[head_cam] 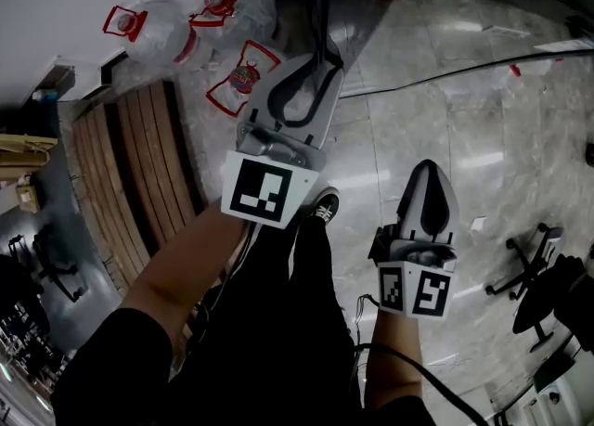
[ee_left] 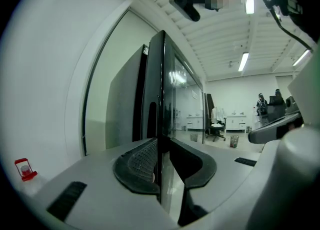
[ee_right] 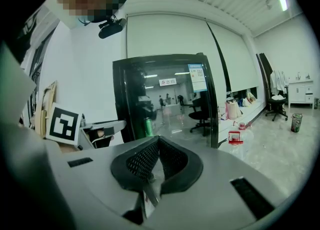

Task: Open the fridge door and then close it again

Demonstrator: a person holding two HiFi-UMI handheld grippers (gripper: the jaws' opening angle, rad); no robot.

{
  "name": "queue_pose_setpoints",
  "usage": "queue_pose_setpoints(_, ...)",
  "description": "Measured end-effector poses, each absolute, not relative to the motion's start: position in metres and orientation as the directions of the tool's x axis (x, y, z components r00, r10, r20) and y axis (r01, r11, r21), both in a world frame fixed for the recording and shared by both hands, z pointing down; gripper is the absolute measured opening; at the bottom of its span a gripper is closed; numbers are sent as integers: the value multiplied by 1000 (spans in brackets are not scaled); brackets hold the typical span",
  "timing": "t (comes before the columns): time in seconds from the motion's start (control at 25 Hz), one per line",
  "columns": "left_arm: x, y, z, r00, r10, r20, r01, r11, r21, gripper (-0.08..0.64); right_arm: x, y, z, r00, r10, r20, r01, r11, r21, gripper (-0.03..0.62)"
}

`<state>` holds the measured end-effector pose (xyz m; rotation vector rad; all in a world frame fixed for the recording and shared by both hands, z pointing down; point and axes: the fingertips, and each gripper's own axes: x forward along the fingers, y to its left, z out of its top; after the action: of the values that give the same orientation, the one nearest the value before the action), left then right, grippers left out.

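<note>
Left hand-held gripper (ee_left: 163,143) clamped on the edge of the black glass fridge door (ee_left: 161,73). Right hand-held gripper (ee_right: 158,141) closed, empty, facing the fridge door, well apart from it.

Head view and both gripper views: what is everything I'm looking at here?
fridge: one, black, against the white wall
fridge door: one, dark glass, its edge between the left gripper's jaws
water jugs: three, clear with red caps, on the floor by the wall
wooden bench: one, brown slats, left in the head view
office chair: one, black, right in the head view
floor: pale grey, glossy
shoe: one, black, on the floor
left gripper: white, black pads, shut on the fridge door
right gripper: white, black pads, shut, empty
</note>
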<state>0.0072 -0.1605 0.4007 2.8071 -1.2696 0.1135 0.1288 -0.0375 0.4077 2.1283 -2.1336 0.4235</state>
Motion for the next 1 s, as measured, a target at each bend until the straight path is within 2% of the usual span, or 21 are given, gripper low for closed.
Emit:
queue_pose_setpoints(0.16, 18, -113, 407, 665, -730, 160, -732, -679, -53, 74, 132, -31, 388, -12, -975, 222, -996, -7, -84, 15)
queue_pose_setpoints(0.4, 41, -52, 405, 635, -744, 205, -754, -655, -41, 60, 148, 6, 372, 31, -976, 214, -997, -45, -59, 15)
queue_pose_setpoints(1.0, 98, 27, 393, 575, -794, 196, -804, -593, -45, 48, 199, 74, 365, 95, -962, 258, -995, -103, -17, 15)
